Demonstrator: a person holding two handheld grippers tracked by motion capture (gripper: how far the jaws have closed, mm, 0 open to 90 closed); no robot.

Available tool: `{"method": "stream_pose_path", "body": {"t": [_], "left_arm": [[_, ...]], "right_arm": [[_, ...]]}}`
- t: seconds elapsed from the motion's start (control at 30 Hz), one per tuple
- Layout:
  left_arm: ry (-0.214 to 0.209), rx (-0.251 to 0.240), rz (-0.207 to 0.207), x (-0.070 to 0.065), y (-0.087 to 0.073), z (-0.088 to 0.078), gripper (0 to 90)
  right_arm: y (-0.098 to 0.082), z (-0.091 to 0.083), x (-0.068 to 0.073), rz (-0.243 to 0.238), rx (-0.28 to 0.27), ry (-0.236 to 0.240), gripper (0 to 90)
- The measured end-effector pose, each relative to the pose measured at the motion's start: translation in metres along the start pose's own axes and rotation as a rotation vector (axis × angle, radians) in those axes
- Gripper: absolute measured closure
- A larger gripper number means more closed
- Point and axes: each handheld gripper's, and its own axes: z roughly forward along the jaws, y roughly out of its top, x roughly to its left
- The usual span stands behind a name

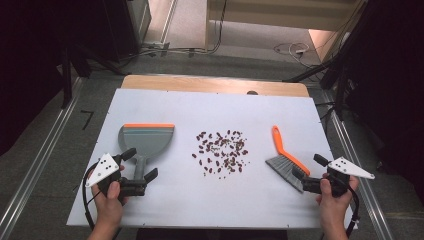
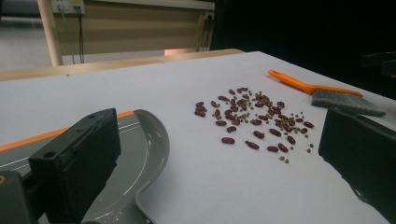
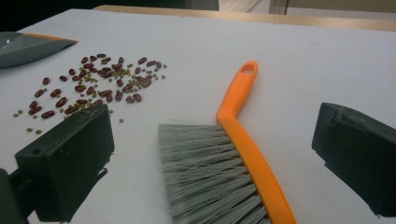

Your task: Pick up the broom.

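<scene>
Dustpan [image 1: 146, 140]: smooth grey plastic, orange lip, left of the scattered beans.
Brush [image 1: 286, 161]: curved orange handle, fine grey bristles, right of them.
Beans [image 1: 221, 151]: glossy dark-red ovals with tiny green ones, mid-table.
Left gripper [image 1: 140, 164]: jaws spread astride the dustpan's handle.
Right gripper [image 1: 309, 166]: jaws apart, just beside the bristles.
</scene>
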Motion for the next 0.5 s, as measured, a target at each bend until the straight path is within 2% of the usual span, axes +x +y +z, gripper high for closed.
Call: {"method": "stream_pose_path", "body": {"t": [0.2,0.37,0.5], "left_arm": [[-0.009,-0.02,-0.006,0.0,0.001,-0.002,0.1],[-0.007,-0.024,-0.006,-0.001,0.001,-0.002,0.1],[-0.004,-0.019,-0.001,-0.002,0.001,-0.002,0.1]], "right_arm": [[0.008,0.005,0.002,-0.007,0.006,-0.008,0.0],[0.028,0.011,0.004,-0.014,0.007,0.016,0.0],[0.037,0.018,0.005,-0.036,0.023,0.016,0.0]]}}
